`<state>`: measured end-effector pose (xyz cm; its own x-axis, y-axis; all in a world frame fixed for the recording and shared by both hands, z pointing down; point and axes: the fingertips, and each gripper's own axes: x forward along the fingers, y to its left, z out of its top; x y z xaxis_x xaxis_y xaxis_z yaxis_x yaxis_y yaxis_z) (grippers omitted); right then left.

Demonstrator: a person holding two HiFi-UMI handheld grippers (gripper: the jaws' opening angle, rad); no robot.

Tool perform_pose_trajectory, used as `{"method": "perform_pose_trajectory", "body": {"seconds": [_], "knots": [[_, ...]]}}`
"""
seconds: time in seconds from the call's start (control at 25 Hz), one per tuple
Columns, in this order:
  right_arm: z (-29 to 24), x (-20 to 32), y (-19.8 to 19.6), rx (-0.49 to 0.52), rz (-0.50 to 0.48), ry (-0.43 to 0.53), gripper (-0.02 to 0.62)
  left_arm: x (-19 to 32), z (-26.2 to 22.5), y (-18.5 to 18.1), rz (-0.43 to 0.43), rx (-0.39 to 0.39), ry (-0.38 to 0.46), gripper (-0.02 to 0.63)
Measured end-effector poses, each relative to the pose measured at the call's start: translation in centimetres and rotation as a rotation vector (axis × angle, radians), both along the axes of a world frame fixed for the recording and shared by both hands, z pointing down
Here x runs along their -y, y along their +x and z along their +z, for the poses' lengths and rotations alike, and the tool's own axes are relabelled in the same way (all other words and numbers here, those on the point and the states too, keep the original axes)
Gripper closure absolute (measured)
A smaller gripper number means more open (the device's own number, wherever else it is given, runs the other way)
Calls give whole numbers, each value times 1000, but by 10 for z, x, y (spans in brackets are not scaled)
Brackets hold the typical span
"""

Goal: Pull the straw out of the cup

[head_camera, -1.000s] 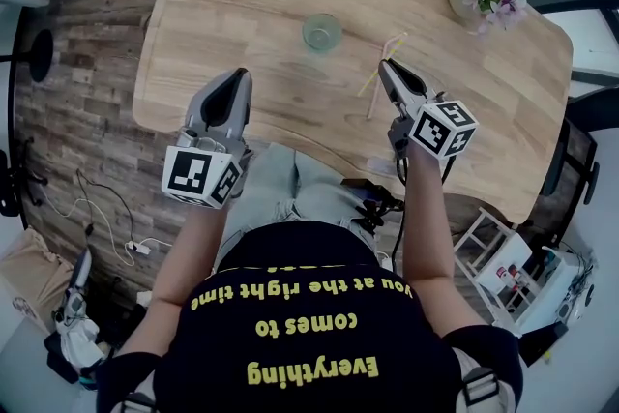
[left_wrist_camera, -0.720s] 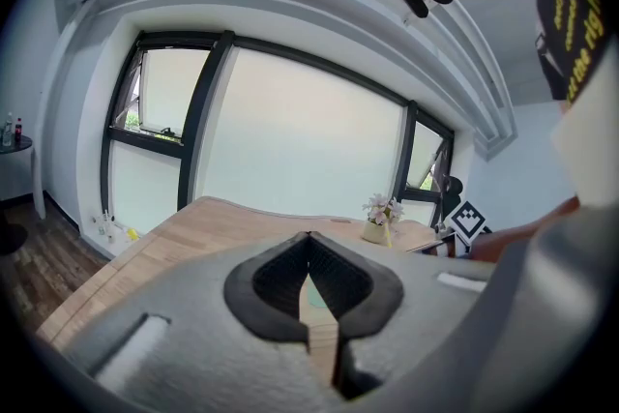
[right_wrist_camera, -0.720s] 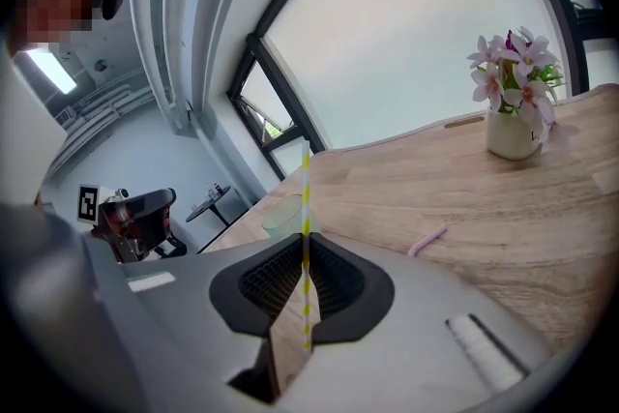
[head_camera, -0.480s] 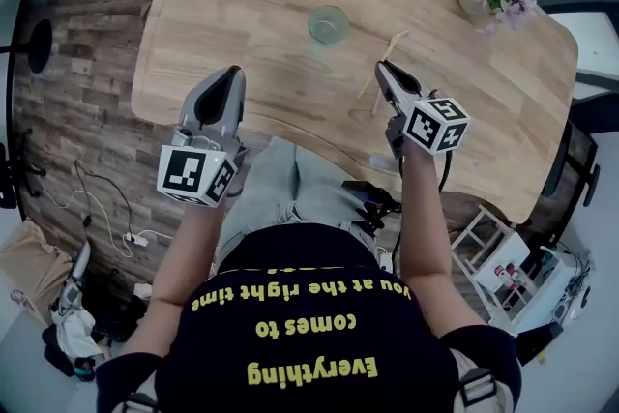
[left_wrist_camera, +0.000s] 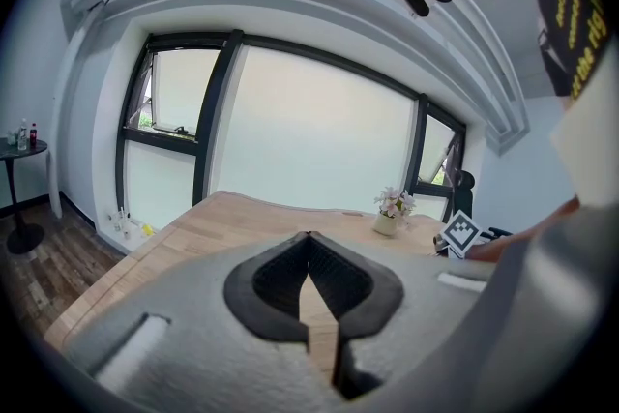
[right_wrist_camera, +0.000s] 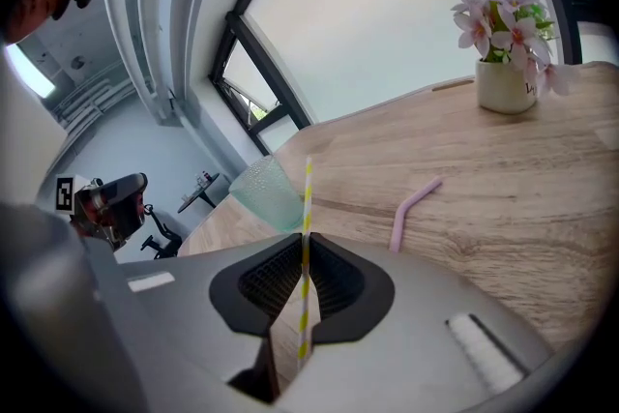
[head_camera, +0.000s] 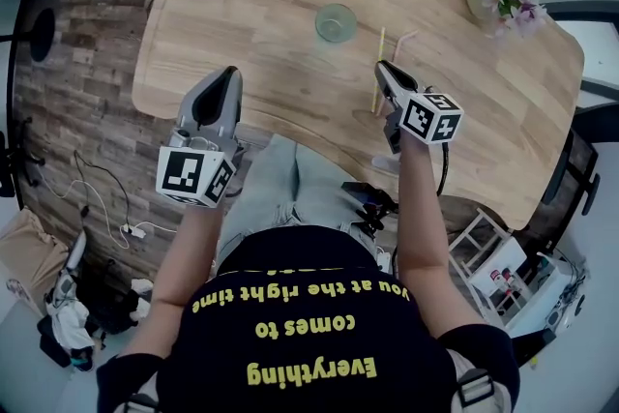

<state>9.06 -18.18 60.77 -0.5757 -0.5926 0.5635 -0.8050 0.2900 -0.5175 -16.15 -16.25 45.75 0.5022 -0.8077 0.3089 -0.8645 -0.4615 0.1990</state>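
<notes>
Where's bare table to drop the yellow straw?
Bare wood left of the cup out to the table edge, and between the pink straw and flowerpot. Crowded: cup to pink straw, where the right claw holds the yellow straw.

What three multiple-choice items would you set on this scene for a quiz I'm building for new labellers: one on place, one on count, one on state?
1. Where is the pink straw? A in the cup; B lying on the table; C on the floor.
2. How many straws show? A one; B three; C two.
3. The right gripper is: A shut on the striped straw; B open and empty; C out of view.

B: it lies flat on the wood.
C: one pink, one striped.
A: its fingers press the straw between them.
</notes>
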Motion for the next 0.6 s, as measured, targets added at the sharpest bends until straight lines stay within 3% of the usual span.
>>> {"method": "perform_pose_trajectory", "body": {"seconds": [0.36,0.6], "knots": [[31,7,5,70,103,-123,563,1,3,-2,-13,0,-8,606],[35,9,4,46,101,-154,563,3,3,1,-12,-7,-6,606]]}}
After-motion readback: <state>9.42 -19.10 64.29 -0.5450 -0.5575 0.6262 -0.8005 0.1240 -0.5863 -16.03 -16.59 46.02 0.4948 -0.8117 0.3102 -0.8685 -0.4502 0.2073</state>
